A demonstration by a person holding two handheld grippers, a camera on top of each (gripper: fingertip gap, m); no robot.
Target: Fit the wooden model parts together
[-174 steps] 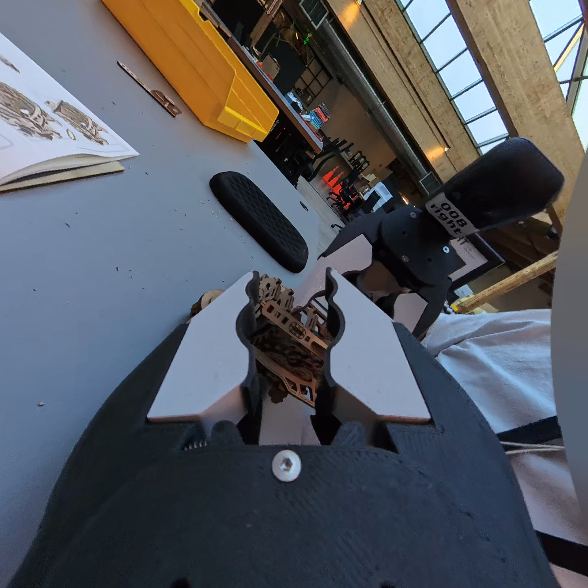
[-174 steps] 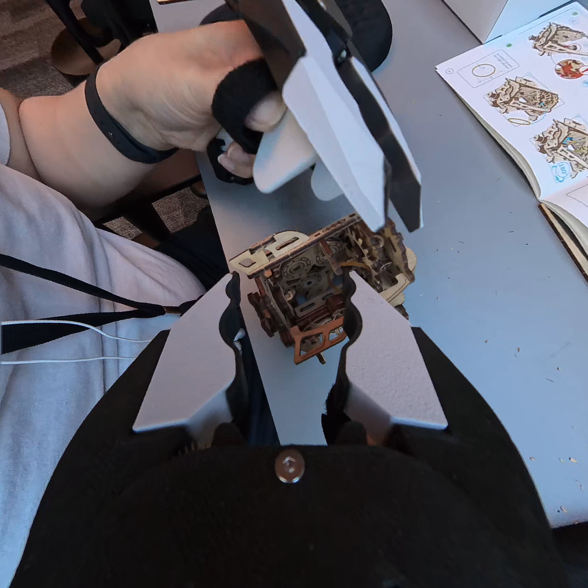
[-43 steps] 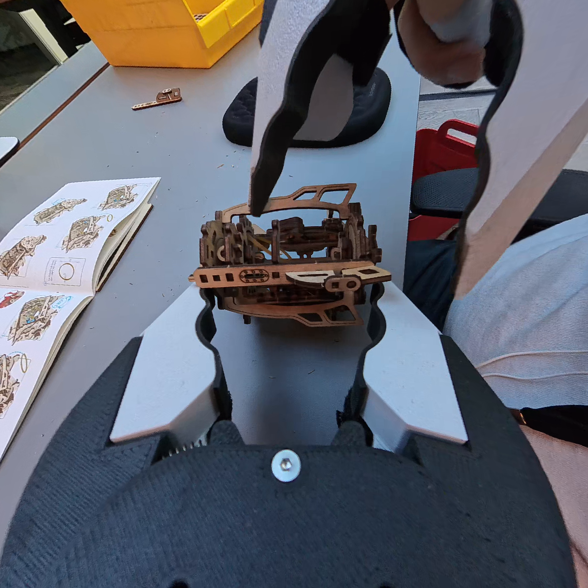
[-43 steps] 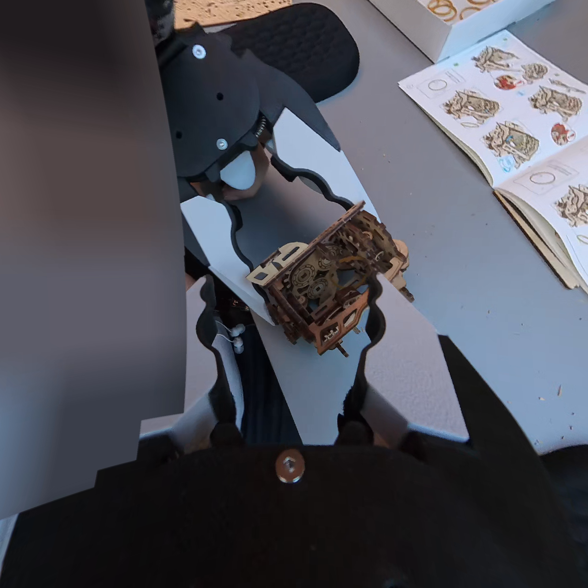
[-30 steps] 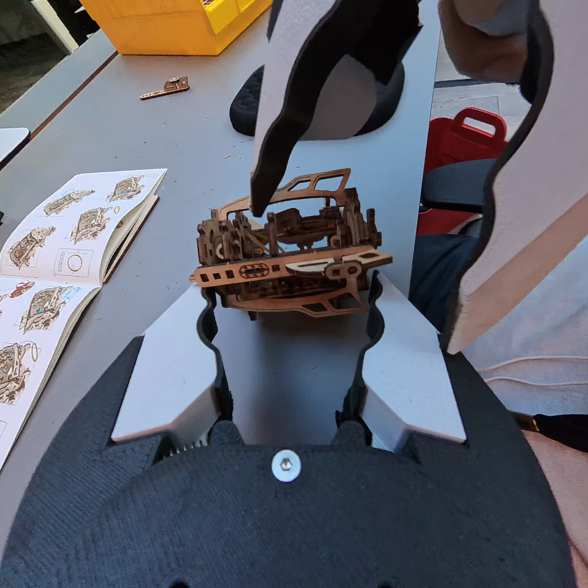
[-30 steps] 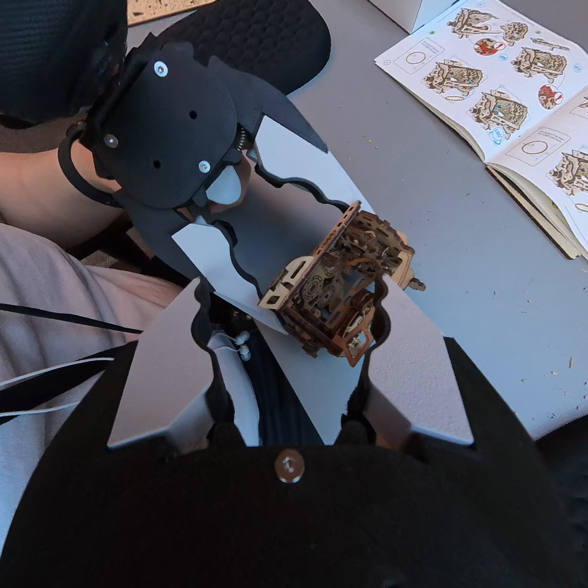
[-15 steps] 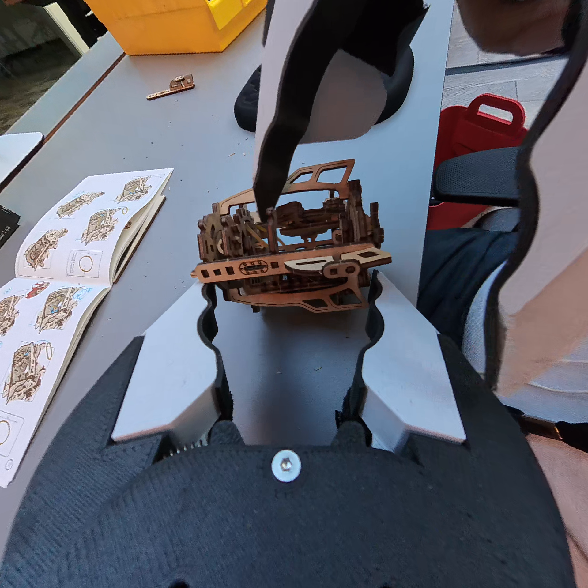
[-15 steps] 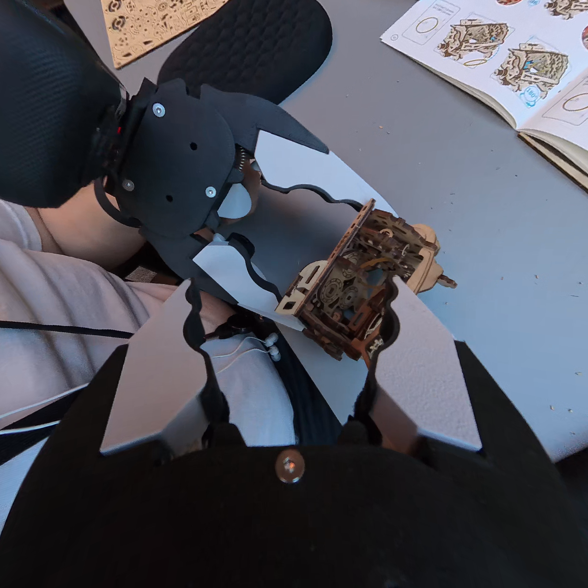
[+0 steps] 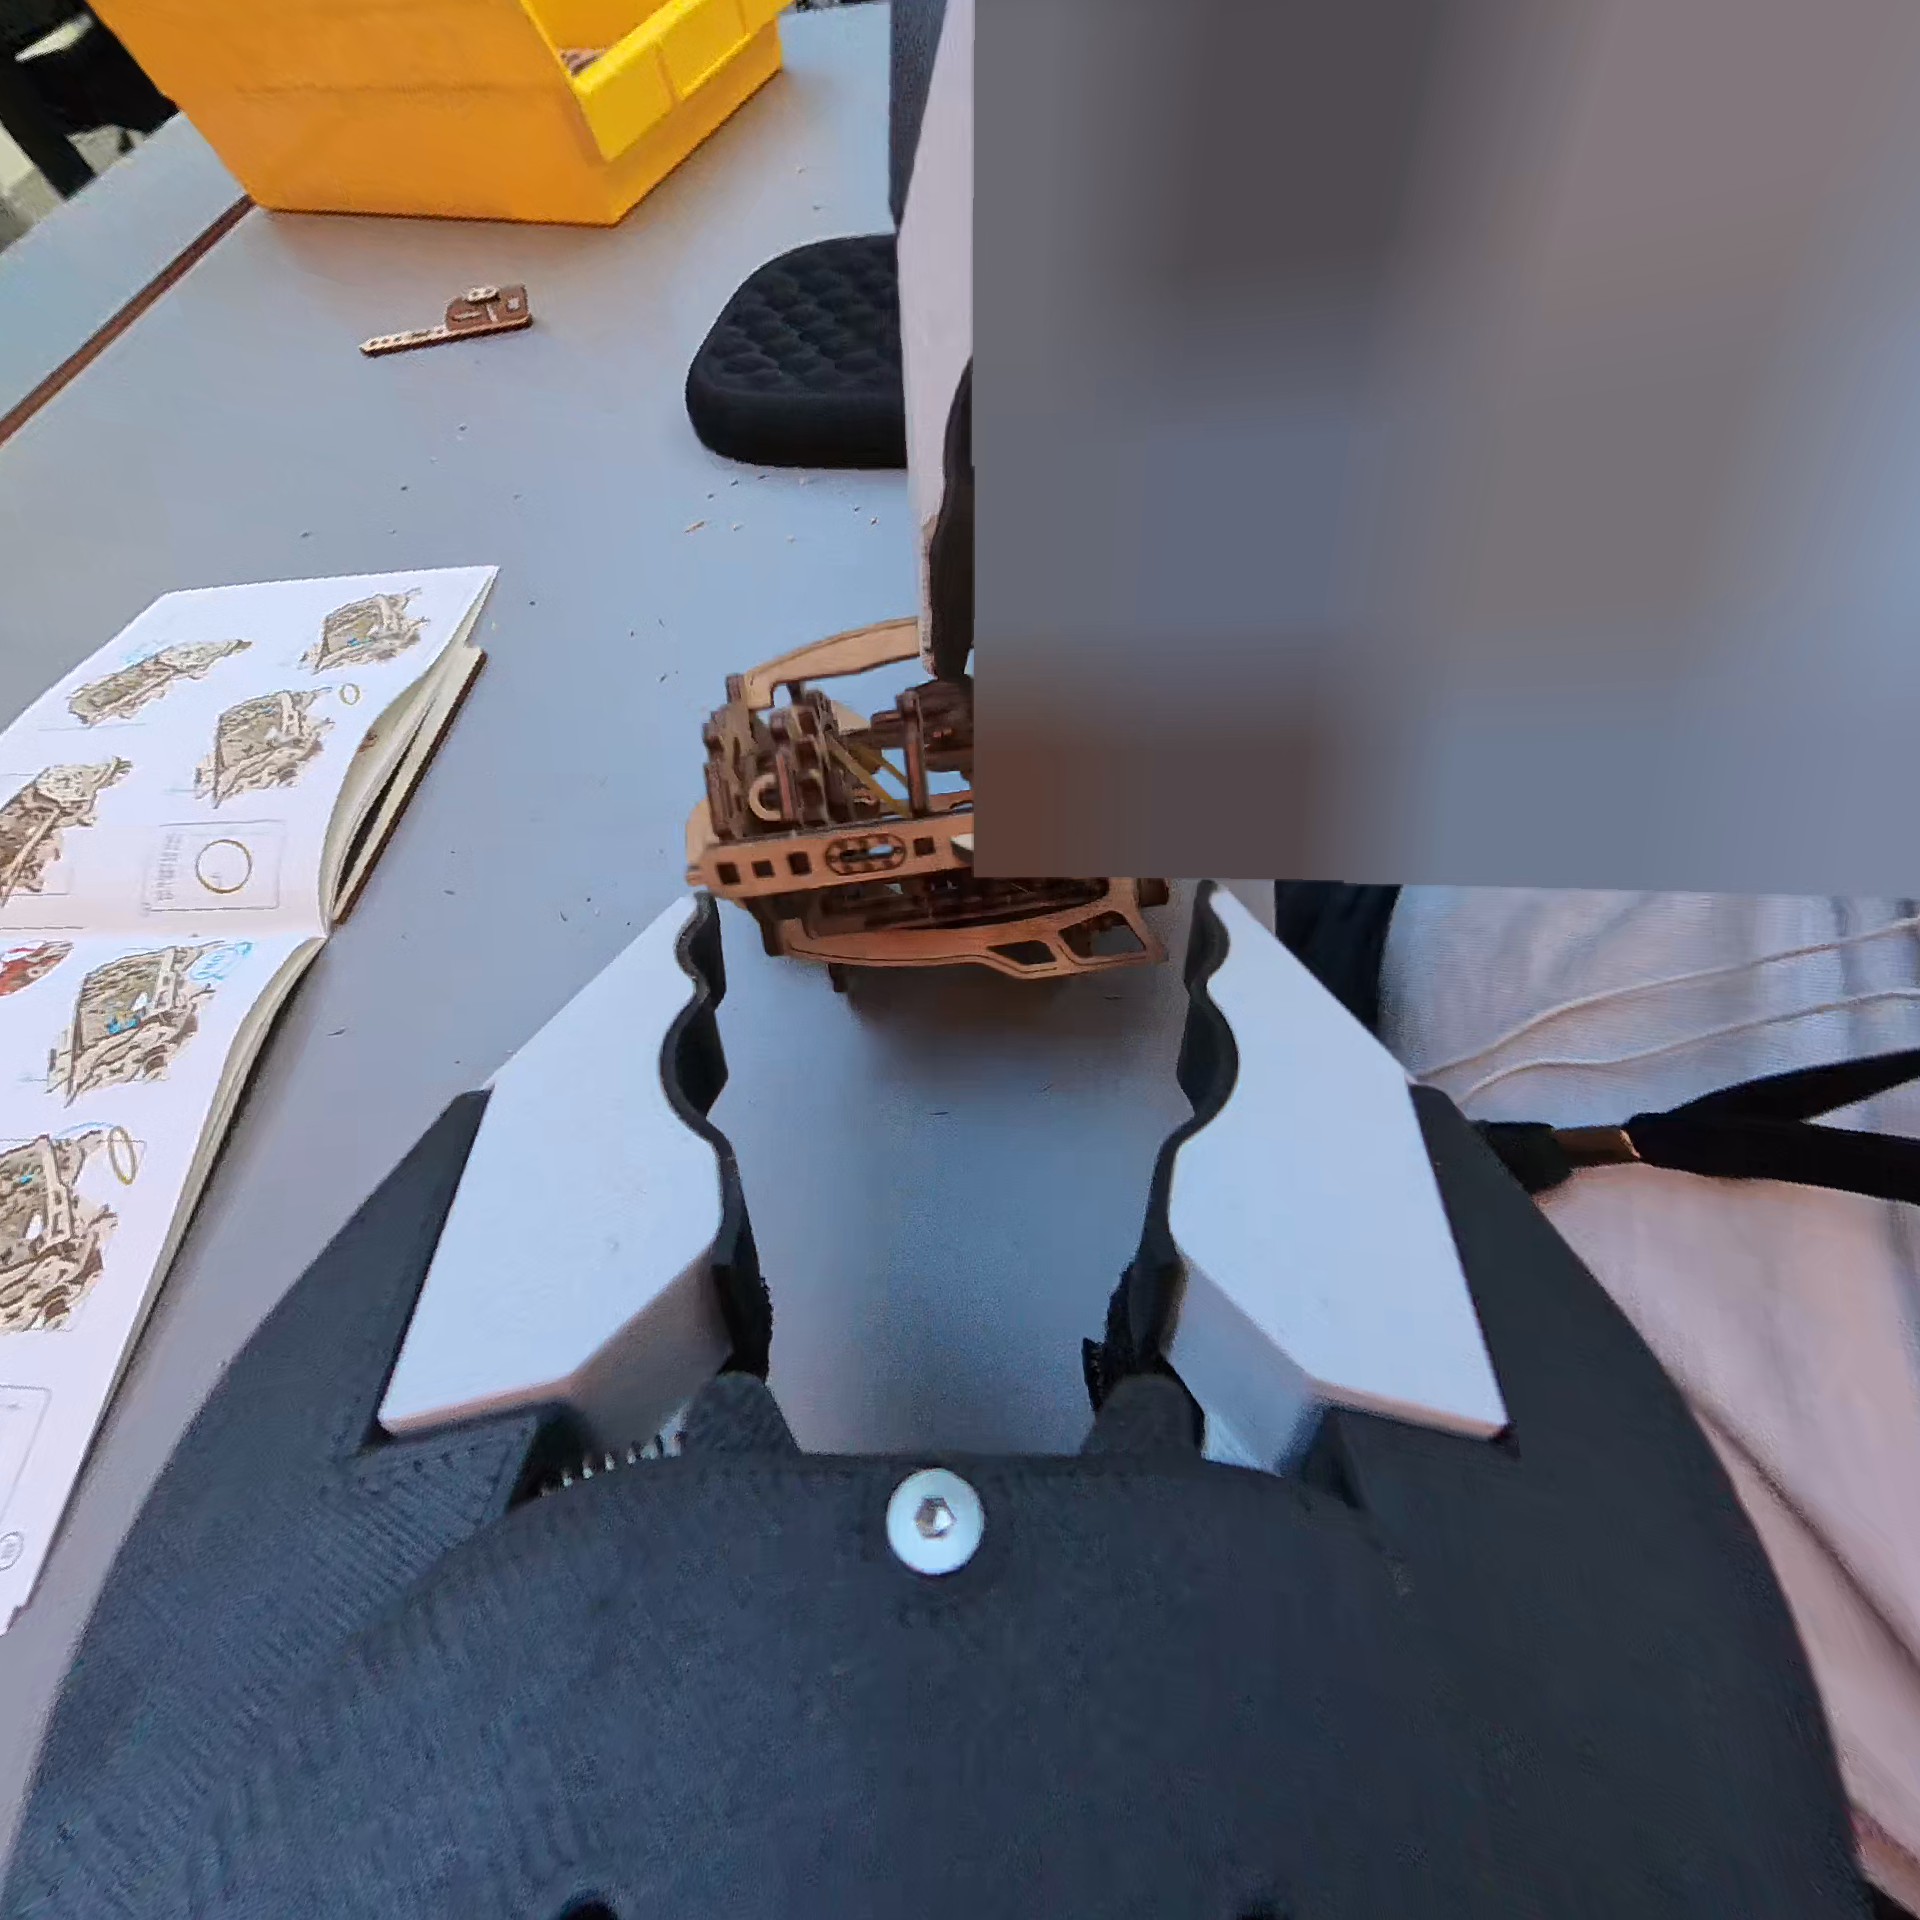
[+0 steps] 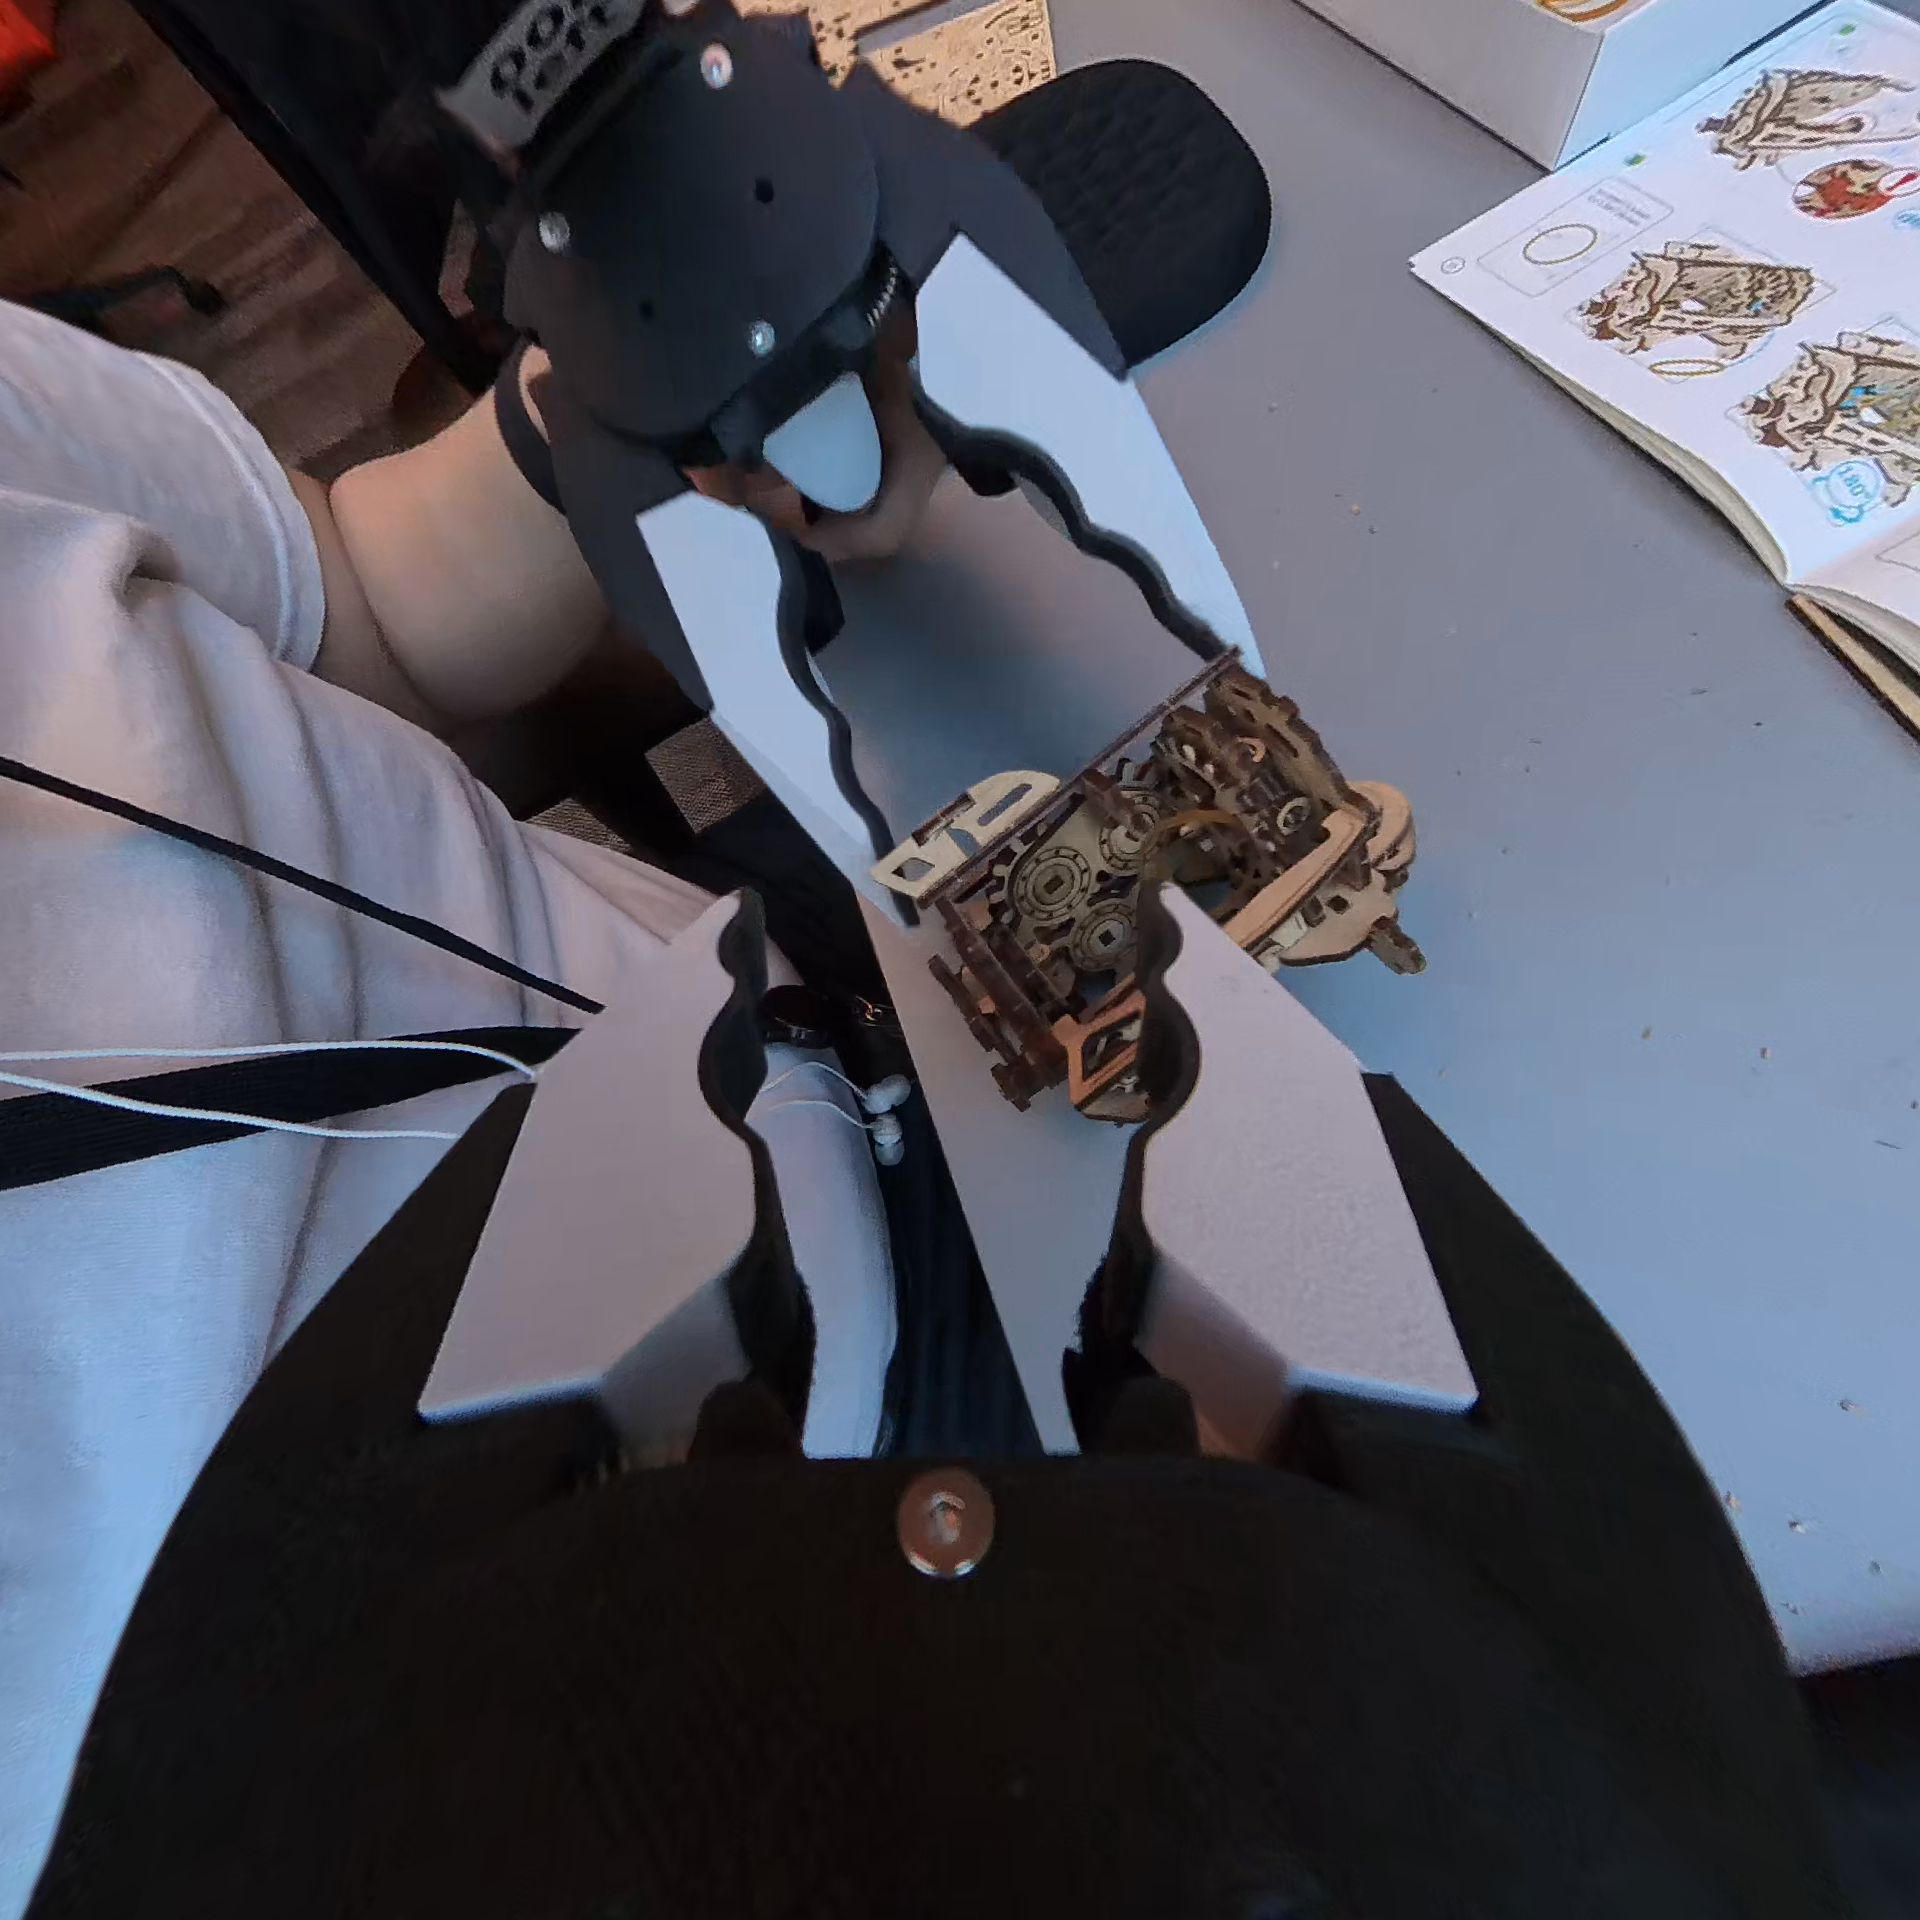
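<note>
Where the open instruction booklet (image 9: 208,831) lies at the left, the wooden model (image 9: 831,831) stands on the grey desk (image 9: 520,468) near its front edge. The left gripper (image 9: 951,914) keeps its 2 fingers spread just short of the model's ends, gripping nothing. A second ago the model sat tilted; now it looks level. The right gripper (image 10: 951,914), fingers spread and empty, has pulled back toward the desk edge, suggesting a re-grip comes next.
</note>
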